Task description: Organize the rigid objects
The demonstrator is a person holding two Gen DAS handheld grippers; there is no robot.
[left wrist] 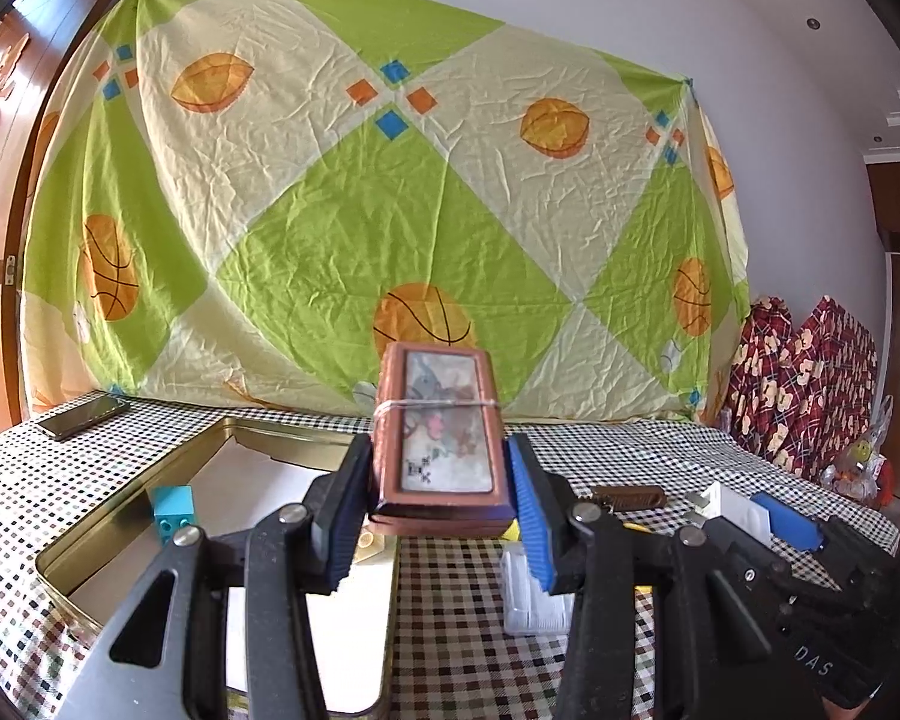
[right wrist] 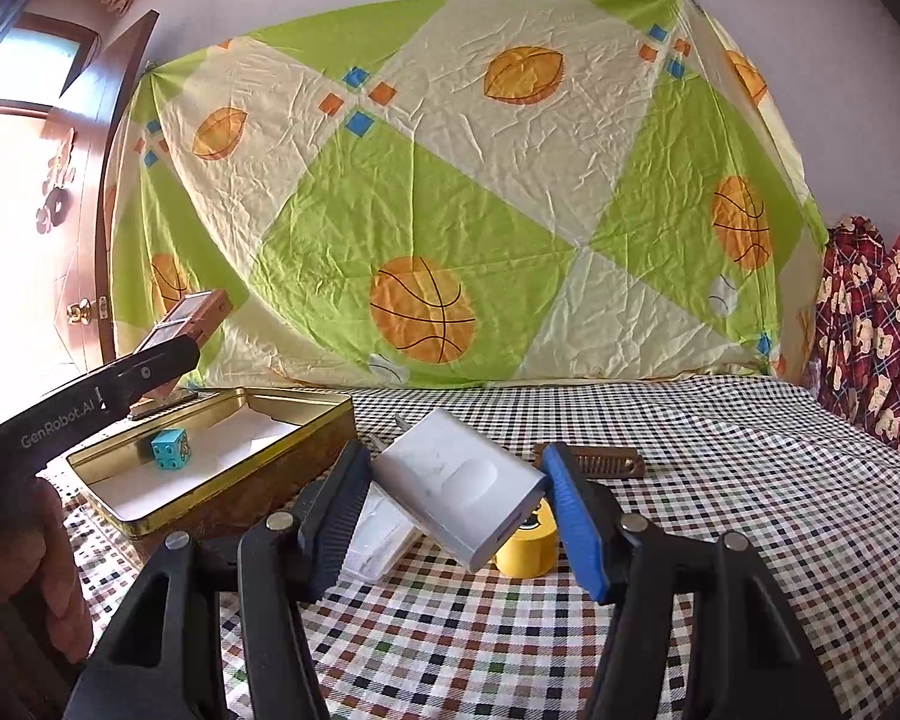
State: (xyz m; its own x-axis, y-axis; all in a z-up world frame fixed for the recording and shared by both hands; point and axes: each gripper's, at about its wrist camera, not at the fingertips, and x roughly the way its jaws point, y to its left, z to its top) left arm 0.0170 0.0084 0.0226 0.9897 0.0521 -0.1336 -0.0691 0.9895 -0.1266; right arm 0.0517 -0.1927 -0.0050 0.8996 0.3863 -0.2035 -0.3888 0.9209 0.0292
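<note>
over checkered table (left wrist: 462,630), both tongs grip boxes.

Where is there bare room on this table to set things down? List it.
Free: the tin's white floor beyond the blue cube, and the checkered cloth right of the yellow tape roll, toward the red plaid fabric. Crowded: the strip between tin and tape roll, with the clear plastic case and brown comb.

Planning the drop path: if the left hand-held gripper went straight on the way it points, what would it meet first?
Likely the hanging sheet. The left hand-held gripper, holding the brown box, is angled up above the tin; nothing else shows in that line, though depth is unclear.
</note>
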